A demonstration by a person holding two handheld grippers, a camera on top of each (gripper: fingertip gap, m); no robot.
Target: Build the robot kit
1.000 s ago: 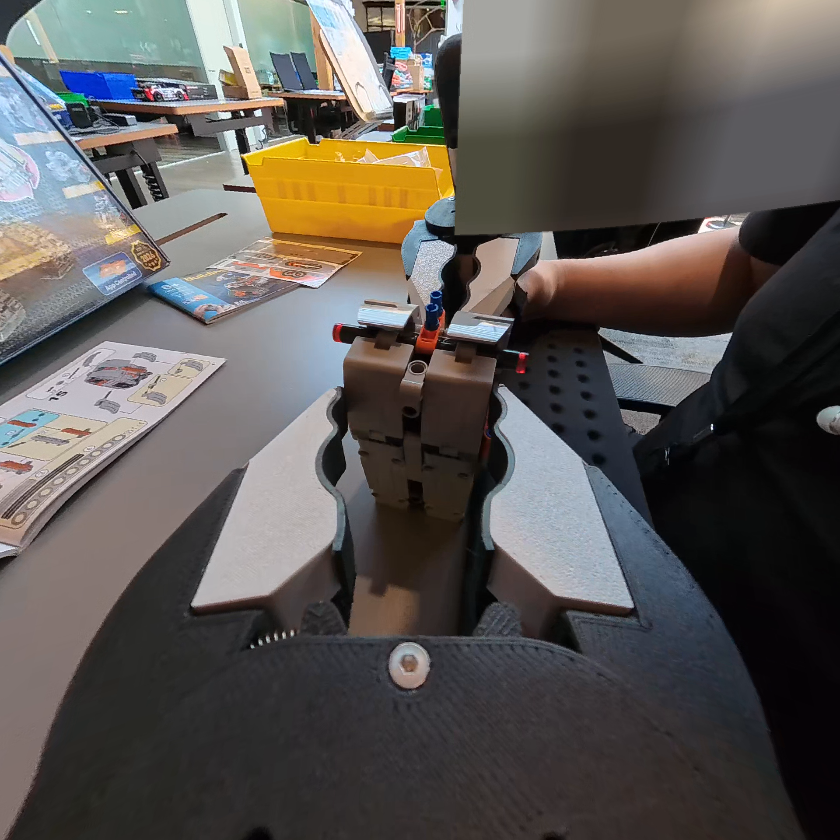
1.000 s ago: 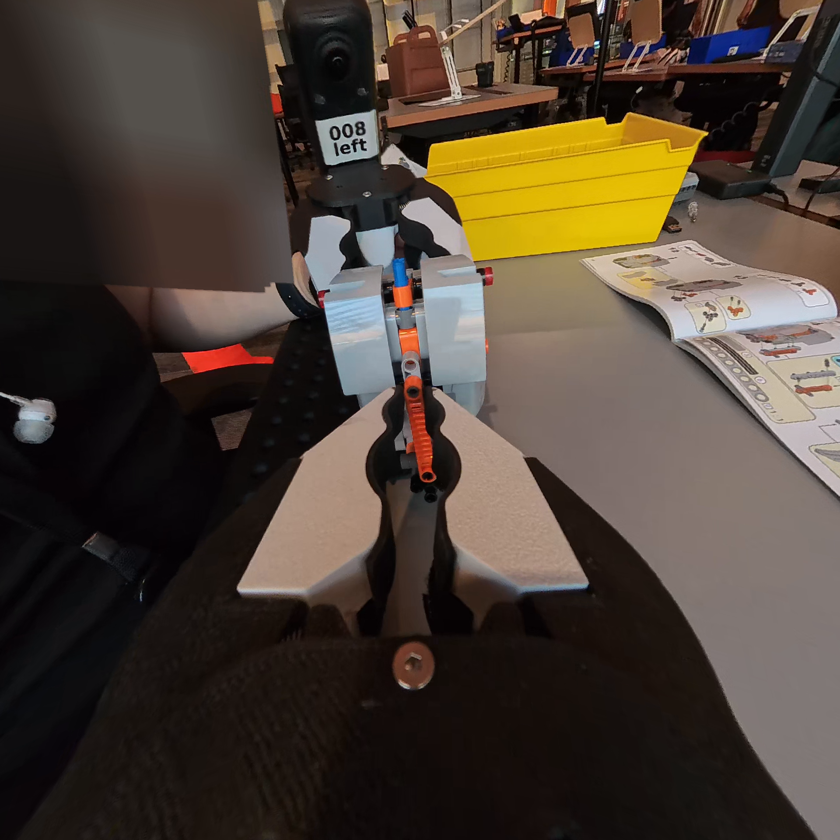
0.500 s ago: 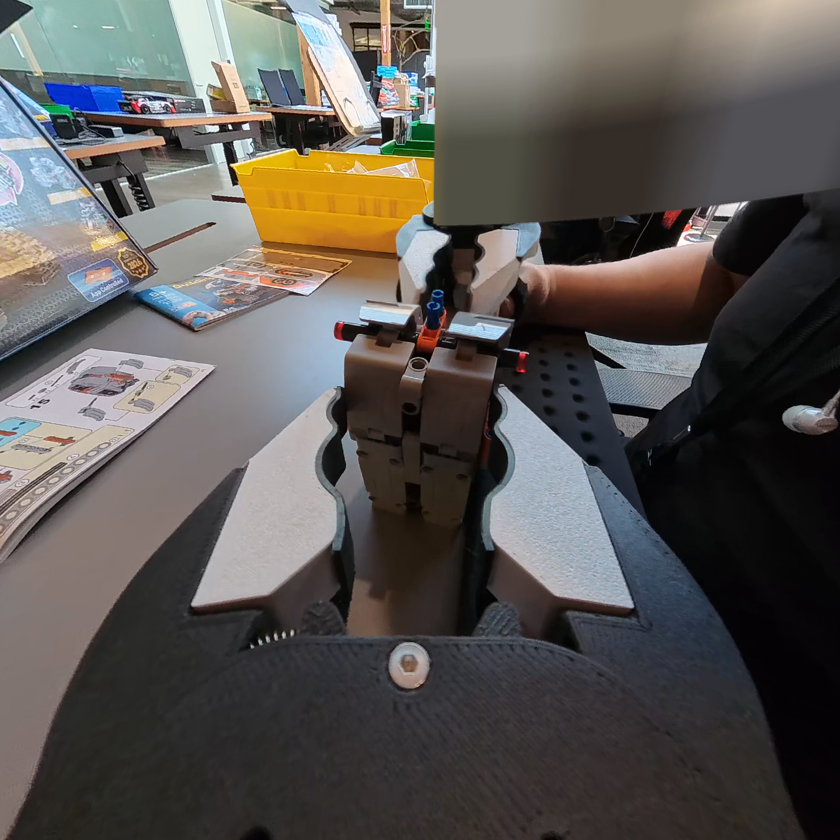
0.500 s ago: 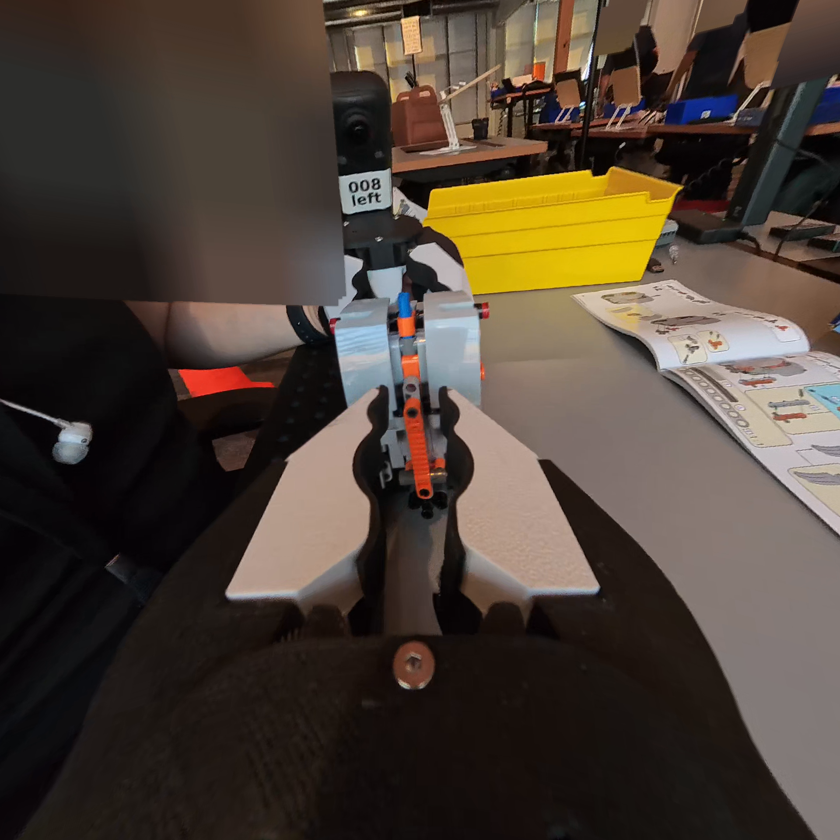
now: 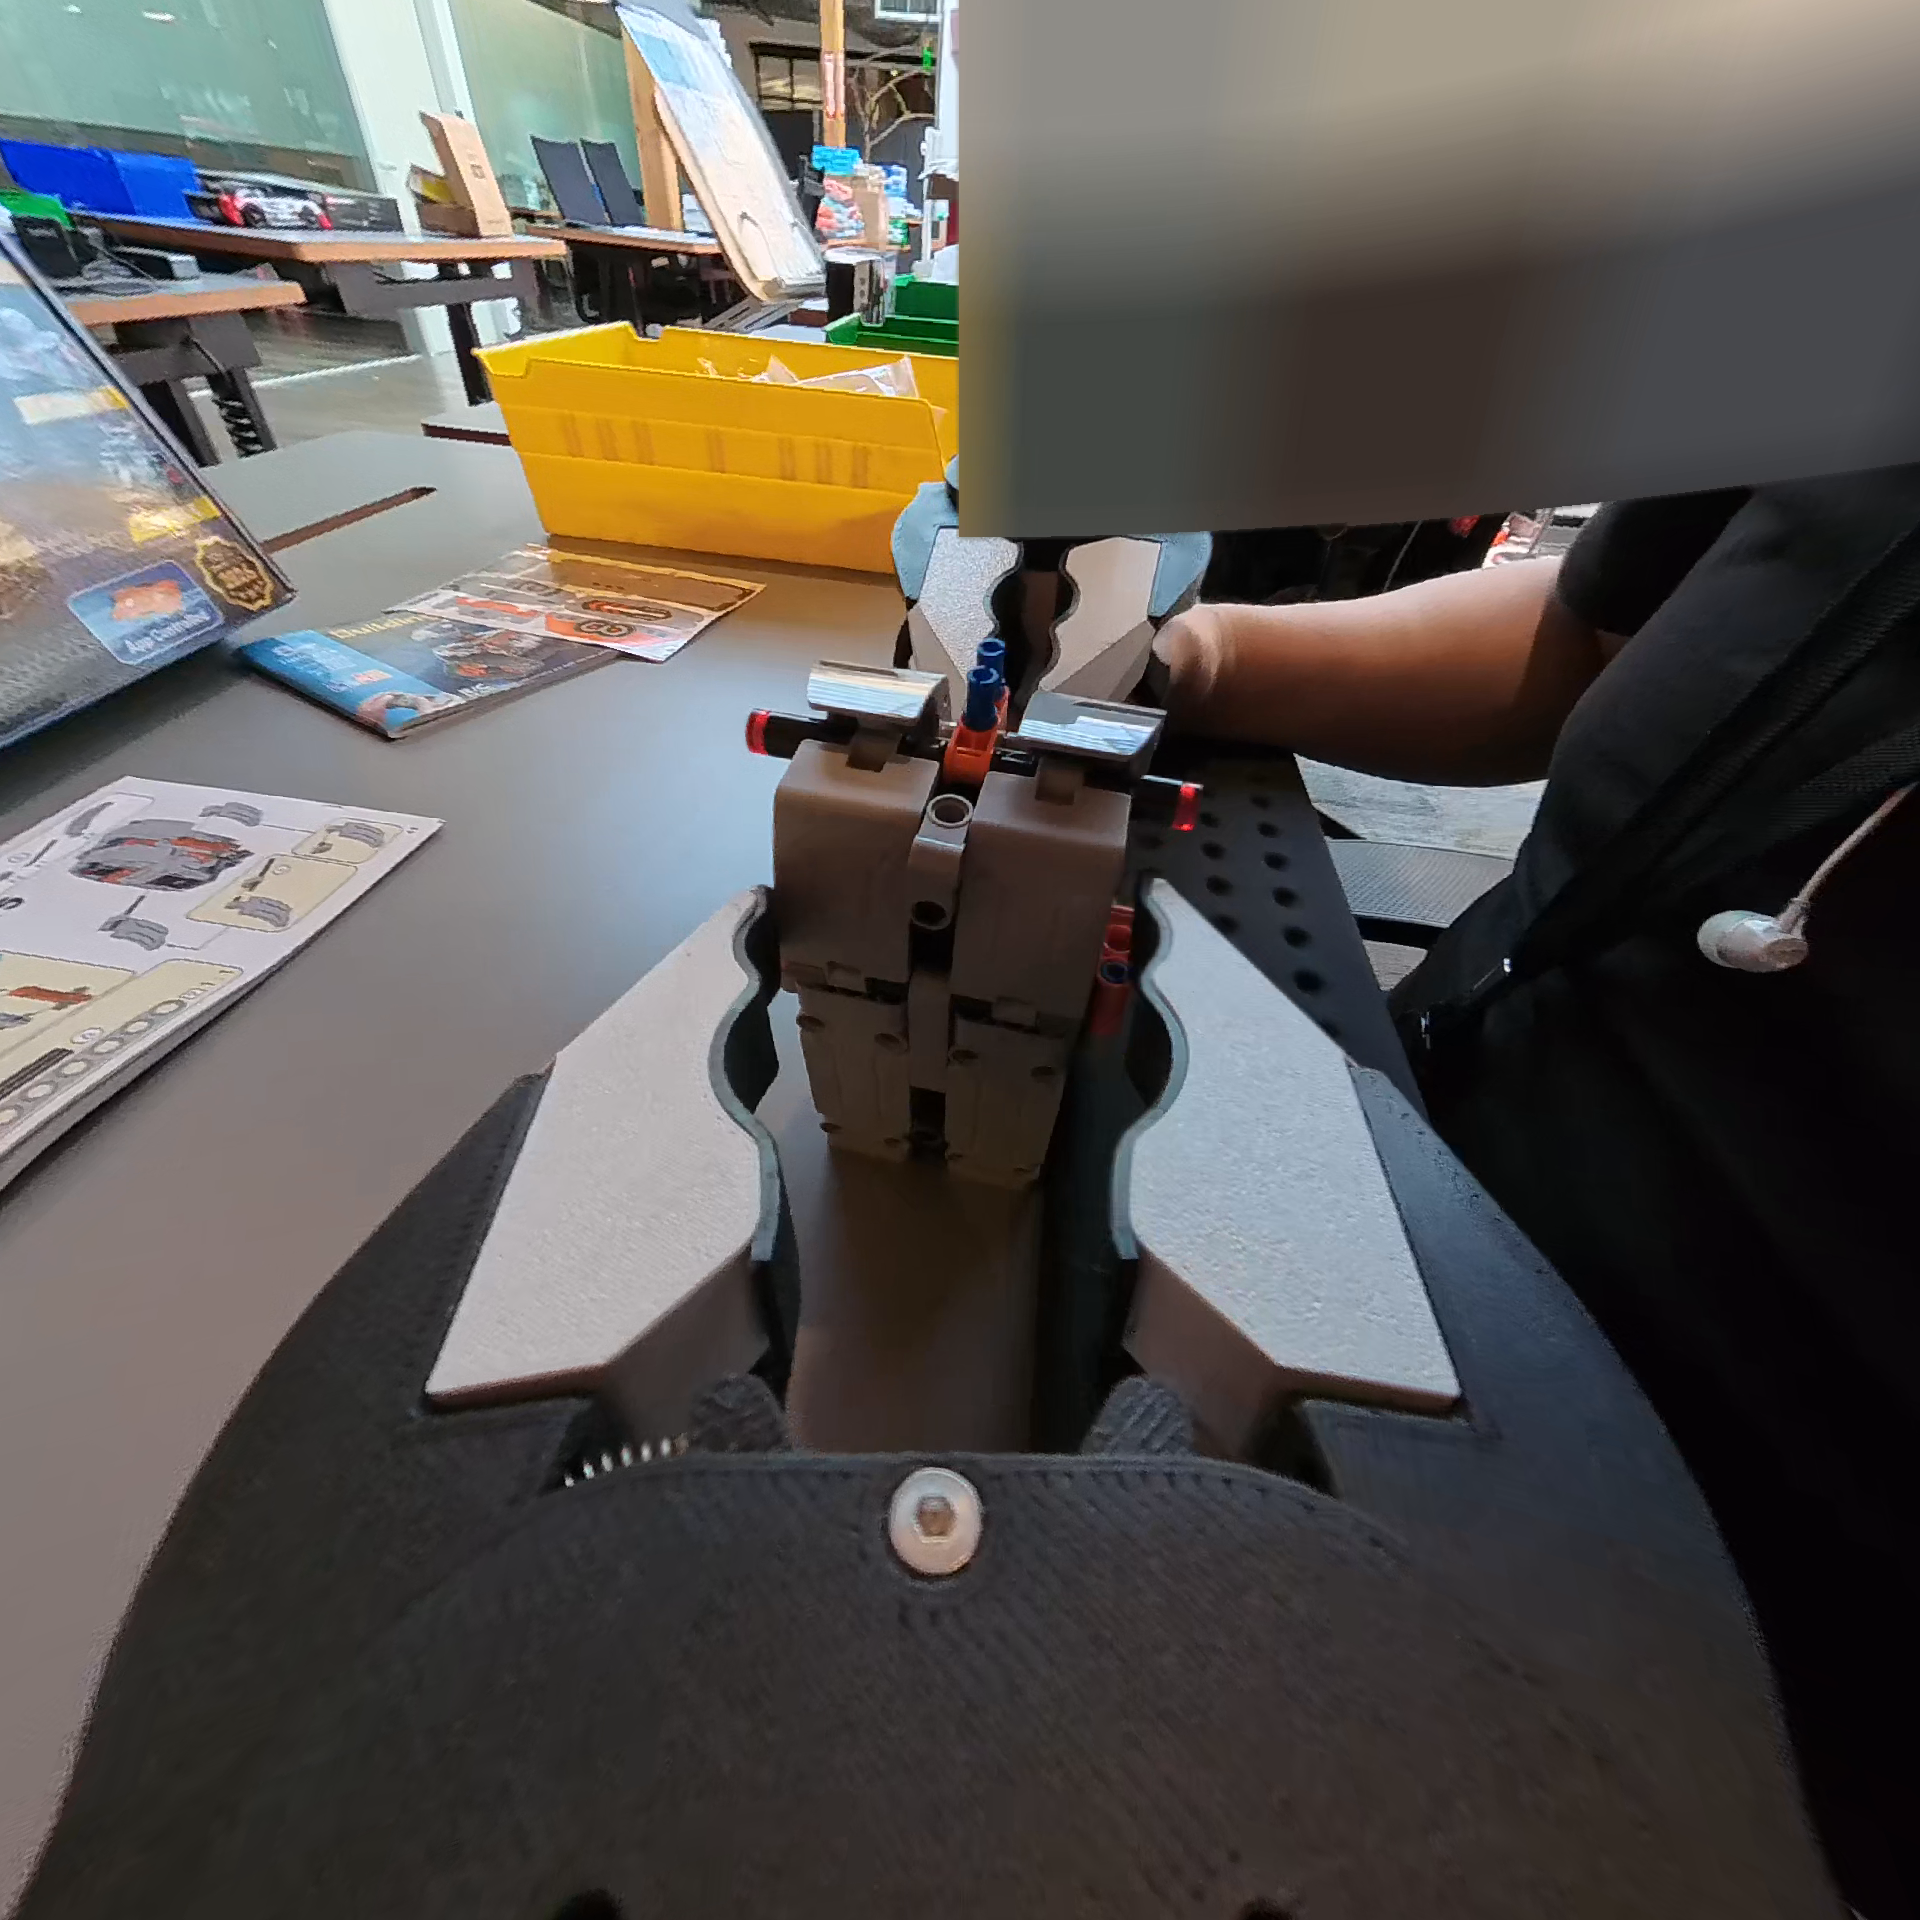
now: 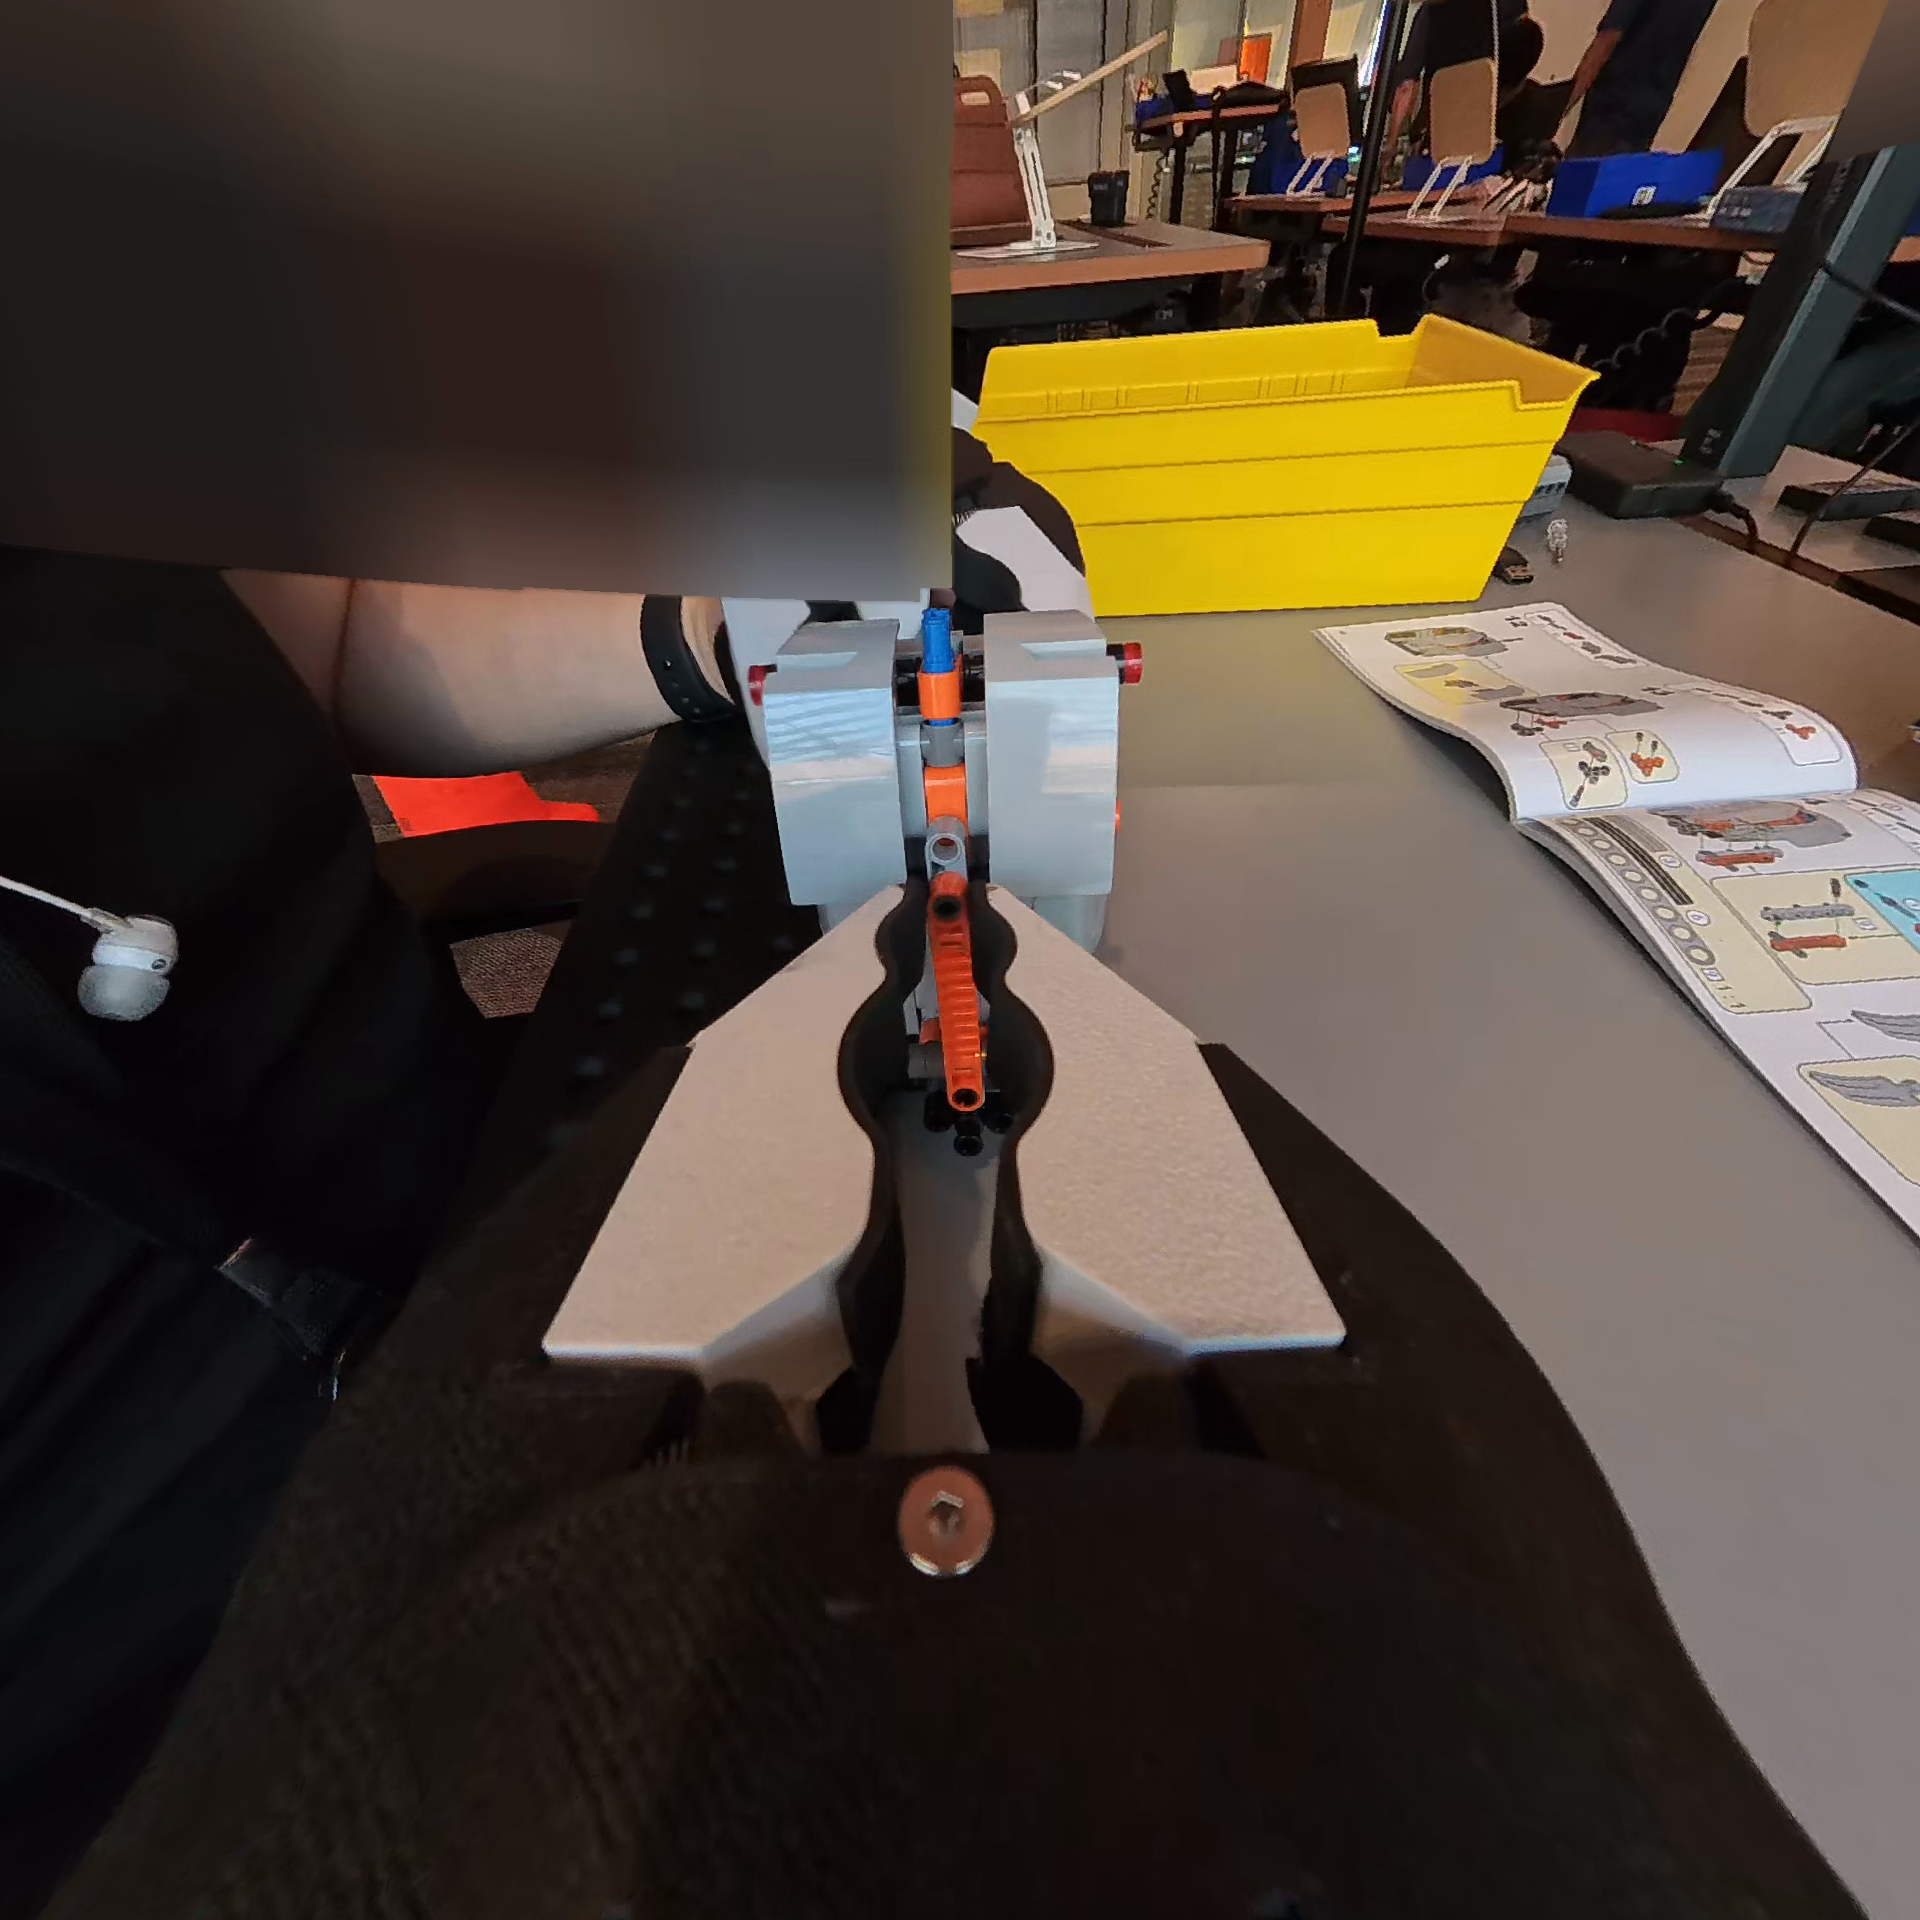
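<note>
My left gripper (image 5: 951, 904) is shut on a grey brick model (image 5: 940, 935), its two fingers clamping the model's sides above the dark table. The model has a black cross axle with red ends, blue pins (image 5: 982, 675) and an orange piece on top. My right gripper (image 6: 945, 904) faces it from the other side and is shut on a toothed orange beam (image 6: 954, 997) that sticks out of the grey model (image 6: 831, 769). Each gripper shows beyond the model in the other's view: the right gripper in the left wrist view (image 5: 1039, 613), the left gripper in the right wrist view (image 6: 1023, 551).
A yellow bin (image 5: 717, 468) (image 6: 1278, 488) stands at the back. An open instruction booklet (image 5: 156, 935) (image 6: 1662, 831), leaflets (image 5: 499, 634) and a tilted box (image 5: 94, 540) lie on the table. A black perforated plate (image 5: 1247, 894) lies under the model. A person's arm (image 5: 1403, 665) is close. Only a small space, under 4 cm, lies between the two pairs of fingers.
Both grippers keep their hold. The model and both grippers have shifted and turned slightly over the table, so the bin and booklet sit differently in both views.
</note>
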